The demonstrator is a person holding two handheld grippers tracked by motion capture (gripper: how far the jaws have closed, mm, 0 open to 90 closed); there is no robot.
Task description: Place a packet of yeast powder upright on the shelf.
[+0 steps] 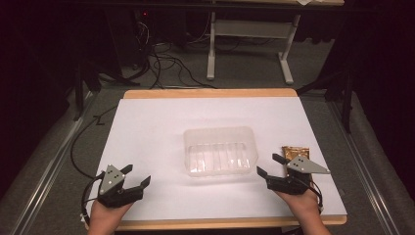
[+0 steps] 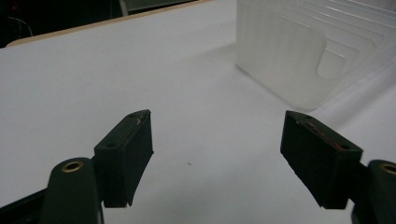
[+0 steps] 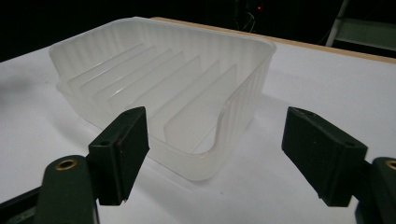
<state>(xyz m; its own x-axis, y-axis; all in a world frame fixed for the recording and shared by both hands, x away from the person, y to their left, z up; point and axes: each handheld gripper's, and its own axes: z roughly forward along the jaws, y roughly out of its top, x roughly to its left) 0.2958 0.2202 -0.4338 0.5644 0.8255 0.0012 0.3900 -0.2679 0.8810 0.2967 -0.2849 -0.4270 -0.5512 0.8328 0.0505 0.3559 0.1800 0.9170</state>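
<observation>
A clear plastic tray (image 1: 220,151) is seen at the middle of the bench (image 1: 147,127). The left gripper (image 1: 133,177) and right gripper (image 1: 270,165) are held wide and empty near the front edge, either side of it.

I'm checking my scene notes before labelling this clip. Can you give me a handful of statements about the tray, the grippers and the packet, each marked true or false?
1. The clear plastic tray is empty. True.
2. The left gripper is clamped on the tray's rim. False: its jaws stand open over the bare white table sheet, apart from the tray.
3. The right gripper is open with nothing between its jaws. True.
4. The gold packet lies inside the tray. False: it lies on the sheet to the tray's right, partly under the right gripper's grey plate.
5. The tray's floor has raised ribs. True.
</observation>
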